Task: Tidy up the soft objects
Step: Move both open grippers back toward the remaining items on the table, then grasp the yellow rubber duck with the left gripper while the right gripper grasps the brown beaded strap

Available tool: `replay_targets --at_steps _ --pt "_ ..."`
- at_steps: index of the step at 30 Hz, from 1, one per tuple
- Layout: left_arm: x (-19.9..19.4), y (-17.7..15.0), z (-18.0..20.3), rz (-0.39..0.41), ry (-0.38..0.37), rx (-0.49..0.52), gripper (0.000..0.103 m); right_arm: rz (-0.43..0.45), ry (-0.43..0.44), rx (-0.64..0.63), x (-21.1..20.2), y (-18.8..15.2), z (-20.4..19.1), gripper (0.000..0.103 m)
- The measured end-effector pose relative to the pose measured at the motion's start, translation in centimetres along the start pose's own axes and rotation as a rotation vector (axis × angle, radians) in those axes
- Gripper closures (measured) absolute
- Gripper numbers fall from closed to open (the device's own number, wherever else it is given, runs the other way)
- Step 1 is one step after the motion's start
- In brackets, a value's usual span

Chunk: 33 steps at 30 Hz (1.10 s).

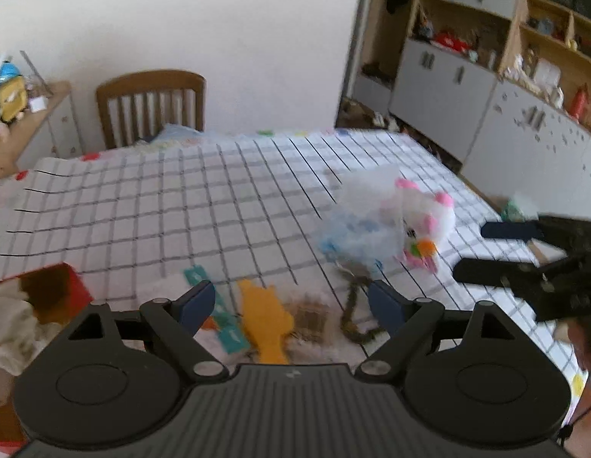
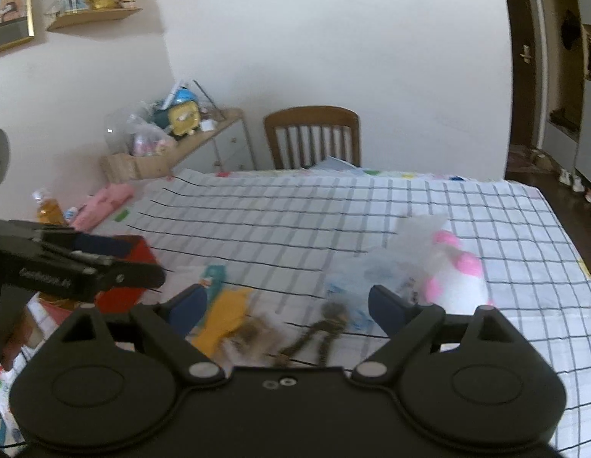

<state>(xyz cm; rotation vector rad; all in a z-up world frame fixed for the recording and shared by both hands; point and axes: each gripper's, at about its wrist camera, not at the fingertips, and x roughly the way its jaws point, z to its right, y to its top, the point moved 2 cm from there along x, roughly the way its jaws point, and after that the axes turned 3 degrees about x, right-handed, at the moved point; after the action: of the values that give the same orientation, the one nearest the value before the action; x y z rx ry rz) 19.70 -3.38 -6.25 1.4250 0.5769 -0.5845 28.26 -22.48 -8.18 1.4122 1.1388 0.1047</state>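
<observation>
Both tools wide apart, nothing held

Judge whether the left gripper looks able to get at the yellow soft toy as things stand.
Probably yes: the left gripper has open, empty jaws, and the yellow soft toy lies uncovered on the checked cloth right between them.

On the checked cloth (image 1: 181,198) lie one white-and-pink plush toy (image 1: 429,221), one clear plastic bag (image 1: 360,225), one yellow soft toy (image 1: 264,320), one teal strip (image 1: 223,316), one brown cord (image 1: 352,305). One red box (image 1: 66,286); one wooden chair (image 1: 150,103).
</observation>
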Motion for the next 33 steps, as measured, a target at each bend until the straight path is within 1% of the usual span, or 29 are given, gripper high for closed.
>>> replay_targets --at_steps 4,7,8,10,16,18,22,25,27,29,30,31,32,33 --pt "2.0 -1.3 1.5 -0.041 -0.021 0.018 0.015 -0.029 -0.038 -0.002 1.1 -0.9 1.8 0.012" --pt "3.2 -2.5 2.2 -0.042 0.008 0.029 0.015 -0.067 -0.040 0.002 2.3 -1.7 2.6 0.013" --pt "3.5 -2.9 2.4 -0.043 0.020 0.031 0.015 -0.085 -0.041 -0.002 2.8 -2.0 2.8 0.016" --pt "4.3 -3.6 2.6 -0.057 0.040 0.022 0.015 -0.109 -0.035 -0.012 3.5 -2.4 2.9 0.017" --pt "5.9 -4.9 1.8 -0.082 0.062 -0.033 0.015 -0.180 -0.009 -0.027 6.0 -3.0 3.0 0.026" --pt "6.4 -5.1 1.5 -0.089 0.080 -0.042 0.015 -0.200 -0.001 -0.037 6.8 -3.0 2.9 0.029" --pt "7.5 -5.6 0.8 -0.123 0.097 -0.051 0.015 -0.227 0.011 -0.065 8.2 -3.2 2.6 0.030" --pt "8.1 -5.9 0.1 -0.135 0.100 -0.089 0.015 -0.253 0.018 -0.073 9.3 -3.3 2.4 0.037" --pt "8.3 -6.1 -0.3 -0.140 0.097 -0.113 0.015 -0.263 0.023 -0.081 9.8 -3.4 2.3 0.043" --pt "8.4 -6.2 -0.7 -0.145 0.108 -0.131 0.015 -0.270 0.025 -0.091 10.2 -3.5 2.1 0.046" --pt "8.4 -6.2 -0.8 -0.146 0.112 -0.135 0.015 -0.275 0.028 -0.093 10.4 -3.5 2.0 0.049" --pt "8.4 -6.3 -1.0 -0.146 0.112 -0.138 0.016 -0.280 0.028 -0.097 10.6 -3.5 2.0 0.051" --pt "8.4 -6.3 -1.0 -0.147 0.111 -0.139 0.023 -0.283 0.027 -0.101 10.8 -3.6 2.0 0.057" --pt "8.5 -6.3 -1.0 -0.149 0.112 -0.139 0.026 -0.285 0.028 -0.101 11.0 -3.6 2.0 0.059"
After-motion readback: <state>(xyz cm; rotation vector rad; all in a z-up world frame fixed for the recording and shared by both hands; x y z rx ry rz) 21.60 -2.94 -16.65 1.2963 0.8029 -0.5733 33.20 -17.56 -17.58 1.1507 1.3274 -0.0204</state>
